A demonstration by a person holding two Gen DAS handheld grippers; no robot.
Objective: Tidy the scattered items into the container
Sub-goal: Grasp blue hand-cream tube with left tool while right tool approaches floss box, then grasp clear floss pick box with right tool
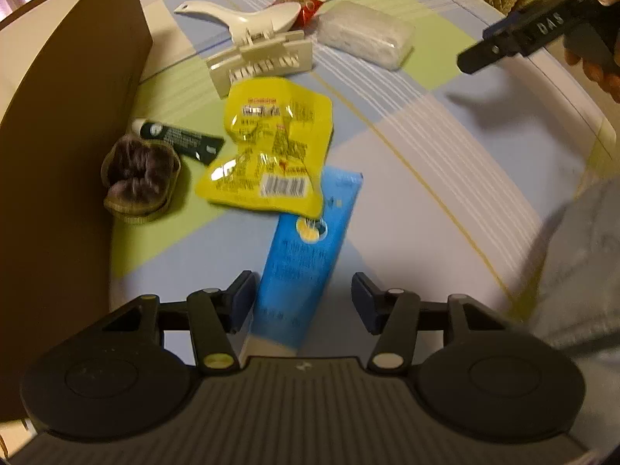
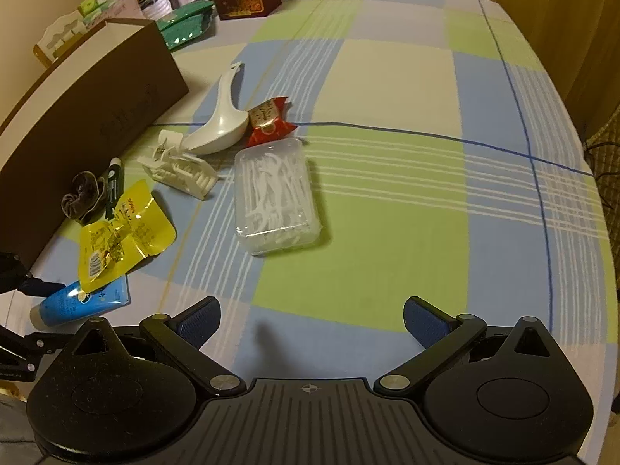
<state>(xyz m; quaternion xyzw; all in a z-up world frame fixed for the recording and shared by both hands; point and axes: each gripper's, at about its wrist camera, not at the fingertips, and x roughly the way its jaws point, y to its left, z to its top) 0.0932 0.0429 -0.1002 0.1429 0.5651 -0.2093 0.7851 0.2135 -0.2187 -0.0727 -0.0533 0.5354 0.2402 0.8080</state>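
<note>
Ahead of my right claw [image 2: 312, 323] the checked cloth [image 2: 387, 201] lies bare. Further ahead sits the floss box [image 2: 277, 197]. Left of my left claw [image 1: 304, 302] the brown box wall [image 1: 69, 124] blocks passage; yellow packet [image 1: 271, 147] crowds ahead.

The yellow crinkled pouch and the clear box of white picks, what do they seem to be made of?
The yellow crinkled pouch looks like thin glossy plastic or foil film: it creases sharply and throws bright glints. The clear box of white picks looks like rigid see-through plastic, slightly frosted, since the white picks show through its lid; the picks themselves seem to be moulded plastic, though they are too small to be sure.
</note>
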